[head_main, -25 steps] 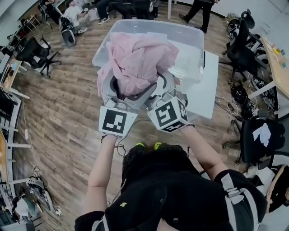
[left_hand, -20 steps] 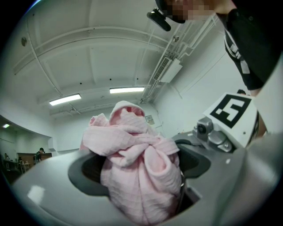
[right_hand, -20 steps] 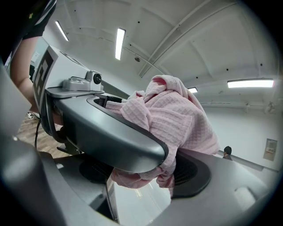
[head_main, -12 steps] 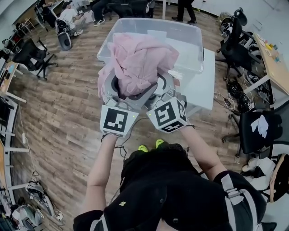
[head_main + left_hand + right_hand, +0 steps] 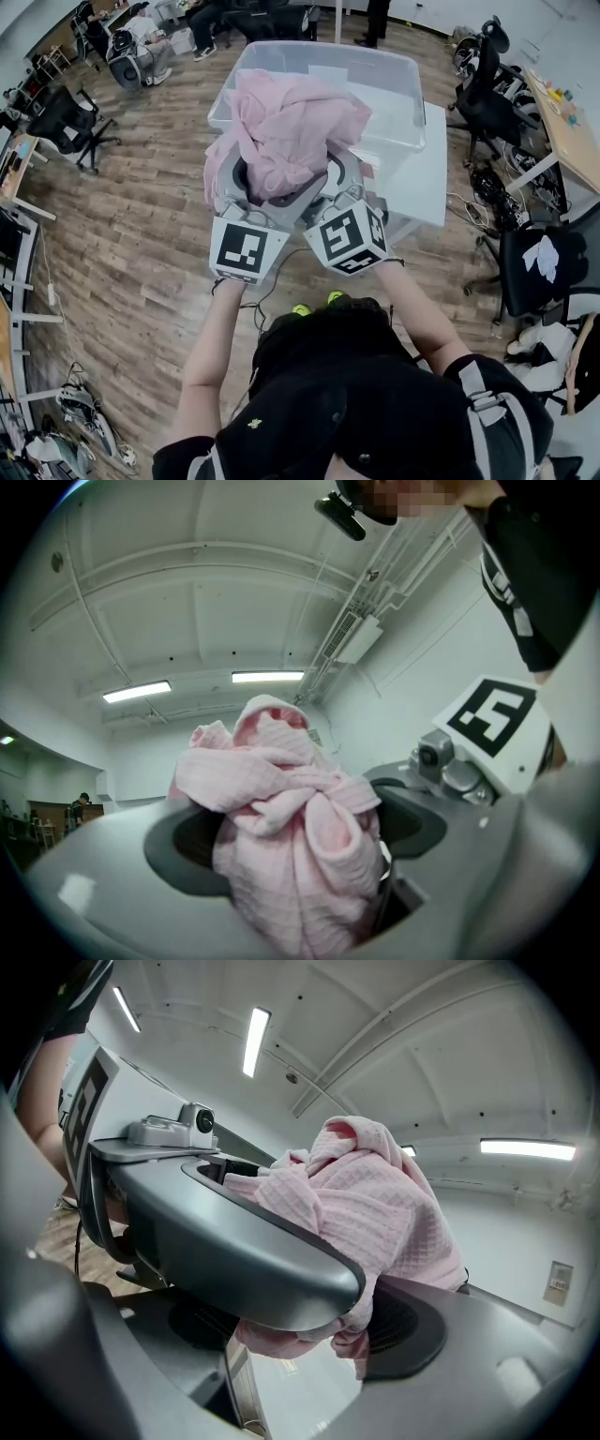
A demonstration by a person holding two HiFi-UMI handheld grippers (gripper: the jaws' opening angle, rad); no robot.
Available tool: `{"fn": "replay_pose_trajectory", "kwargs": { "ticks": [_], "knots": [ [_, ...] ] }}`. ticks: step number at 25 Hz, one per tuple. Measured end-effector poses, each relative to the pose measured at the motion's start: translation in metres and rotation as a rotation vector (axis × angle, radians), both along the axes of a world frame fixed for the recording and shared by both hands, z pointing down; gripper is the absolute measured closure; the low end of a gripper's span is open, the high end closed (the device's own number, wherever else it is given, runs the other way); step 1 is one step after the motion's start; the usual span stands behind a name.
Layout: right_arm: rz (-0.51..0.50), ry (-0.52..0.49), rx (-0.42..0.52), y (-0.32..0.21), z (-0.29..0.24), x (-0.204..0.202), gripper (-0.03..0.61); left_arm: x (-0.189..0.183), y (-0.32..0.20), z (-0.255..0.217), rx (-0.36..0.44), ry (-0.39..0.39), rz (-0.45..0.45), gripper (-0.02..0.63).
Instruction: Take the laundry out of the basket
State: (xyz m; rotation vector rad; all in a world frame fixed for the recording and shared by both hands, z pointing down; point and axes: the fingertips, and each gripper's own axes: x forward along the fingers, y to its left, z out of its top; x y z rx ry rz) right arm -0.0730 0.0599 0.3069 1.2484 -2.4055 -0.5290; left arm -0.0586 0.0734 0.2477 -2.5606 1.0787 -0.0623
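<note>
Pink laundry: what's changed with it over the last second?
Very little. The left claw and right claw stay clamped on the pink laundry, held up over the near rim of the clear bin. The bundle seems to have eased slightly back towards the person. Nothing taken or released; the bin sits unmoved on its white table.

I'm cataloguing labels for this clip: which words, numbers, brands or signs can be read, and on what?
No text reads clearly.
Left cube, right cube: black-and-white square patterns, no letters.
Wall plate: print too small to read.
Pale sheet on basket: blurred, nothing legible.
Laundry: no tag in view.
</note>
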Motion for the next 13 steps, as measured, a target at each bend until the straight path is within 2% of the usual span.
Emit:
{"fn": "replay_pose_trajectory", "kwargs": {
  "ticks": [13],
  "knots": [
    [0.011,-0.003,-0.002,-0.0051,-0.0041,0.0048,0.192,0.0054,-0.0035,-0.0047,0.004,-0.007,0.007,0.155]
  ]
}}
